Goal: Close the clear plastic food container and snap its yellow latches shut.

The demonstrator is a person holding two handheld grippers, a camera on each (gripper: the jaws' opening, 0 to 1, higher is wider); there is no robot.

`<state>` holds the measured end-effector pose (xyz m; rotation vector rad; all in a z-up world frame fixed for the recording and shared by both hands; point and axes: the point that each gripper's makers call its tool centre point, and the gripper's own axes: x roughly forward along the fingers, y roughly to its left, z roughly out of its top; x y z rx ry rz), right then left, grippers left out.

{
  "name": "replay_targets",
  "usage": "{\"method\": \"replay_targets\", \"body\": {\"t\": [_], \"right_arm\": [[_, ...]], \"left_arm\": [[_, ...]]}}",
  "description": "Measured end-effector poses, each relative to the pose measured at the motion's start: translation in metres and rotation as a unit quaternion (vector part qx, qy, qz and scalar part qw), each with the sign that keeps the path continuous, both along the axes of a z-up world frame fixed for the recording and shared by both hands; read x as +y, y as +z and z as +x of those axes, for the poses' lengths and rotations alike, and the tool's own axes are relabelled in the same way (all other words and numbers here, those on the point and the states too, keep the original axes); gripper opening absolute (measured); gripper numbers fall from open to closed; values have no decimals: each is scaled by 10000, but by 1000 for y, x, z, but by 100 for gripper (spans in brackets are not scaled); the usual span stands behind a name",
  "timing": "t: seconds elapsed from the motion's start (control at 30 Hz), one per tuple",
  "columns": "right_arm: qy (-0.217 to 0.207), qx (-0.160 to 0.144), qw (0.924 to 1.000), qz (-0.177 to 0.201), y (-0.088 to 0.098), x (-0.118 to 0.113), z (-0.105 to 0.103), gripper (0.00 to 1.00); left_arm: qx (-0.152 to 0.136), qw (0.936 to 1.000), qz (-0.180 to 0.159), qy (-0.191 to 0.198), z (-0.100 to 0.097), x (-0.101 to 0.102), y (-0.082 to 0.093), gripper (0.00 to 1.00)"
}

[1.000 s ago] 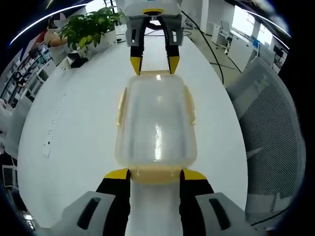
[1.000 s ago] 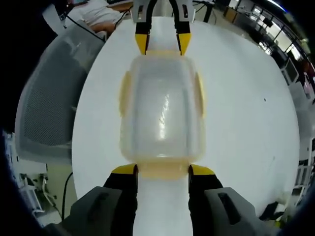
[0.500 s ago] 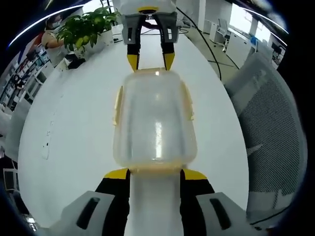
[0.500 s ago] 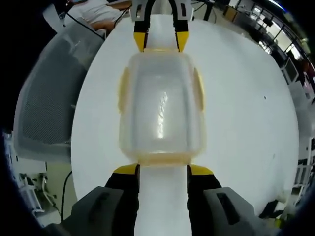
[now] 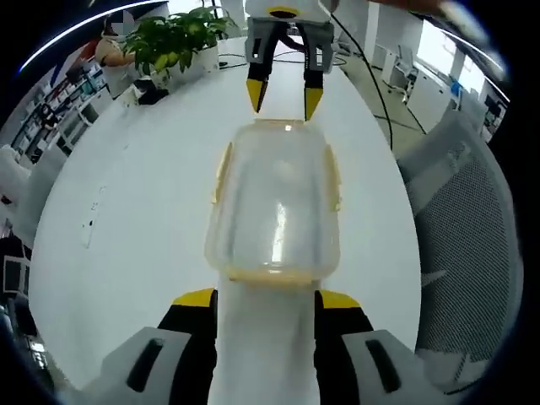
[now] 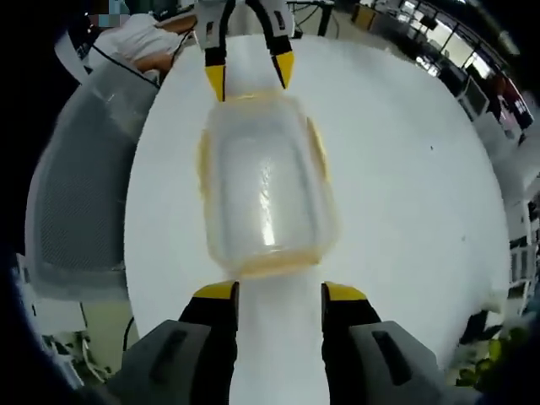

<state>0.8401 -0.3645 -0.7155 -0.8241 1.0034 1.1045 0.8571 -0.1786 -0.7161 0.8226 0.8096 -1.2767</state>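
- Left gripper [image 5: 265,297] sits low in its own view, jaws rising side by side, spread apart, yellow tips level with each other and gripping nothing.
- Right gripper [image 6: 278,291] has the same pose in its view: jaws parted, yellow tips level, nothing between them.
- In the left gripper view, the right gripper [image 5: 283,98] faces in from the far side, tips pointing back toward the camera, jaws apart.
- In the right gripper view, the left gripper [image 6: 249,74] faces in likewise, jaws spread.
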Motion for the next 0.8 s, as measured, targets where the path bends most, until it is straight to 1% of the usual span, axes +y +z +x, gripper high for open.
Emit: {"method": "replay_targets", "body": {"t": [0.03, 0.1, 0.17, 0.3, 0.4, 0.47, 0.5, 0.53, 0.63, 0.7, 0.8], "right_arm": [[-103, -64, 9999, 82, 3, 0, 1, 35], [-217, -91, 9996, 145, 6, 0, 0, 35], [-334, -125, 9991, 213, 8, 1, -1, 35], [-685, -187, 9969, 341, 12, 3, 0, 33], [-963, -224, 9938, 501, 16, 6, 0, 33], [-1114, -134, 9915, 653, 18, 10, -3, 33], [-1189, -92, 9906, 669, 17, 10, -5, 33], [-1211, -94, 9904, 665, 16, 9, -6, 32], [-1495, -102, 9859, 748, 11, 10, -8, 32], [-1635, -122, 9833, 787, 9, 11, -8, 33], [-1824, -160, 9792, 879, 9, 12, -8, 32]], "left_arm": [[-33, 10000, 1, 80, 1, 1, 1, 41], [-72, 9998, -18, 176, 2, 2, 4, 41], [-22, 9991, -26, 415, 2, 5, 6, 40], [24, 9972, -202, 720, 2, 5, 12, 40], [15, 9947, -305, 985, 4, 5, 14, 40], [104, 9910, -449, 1254, 3, 5, 16, 40], [146, 9873, -518, 1493, 5, 6, 17, 40], [156, 9853, -569, 1605, 7, 6, 17, 40], [296, 9752, -785, 2046, 8, 8, 17, 39], [323, 9711, -853, 2207, 9, 9, 16, 39], [306, 9684, -869, 2317, 8, 10, 14, 38]]}}
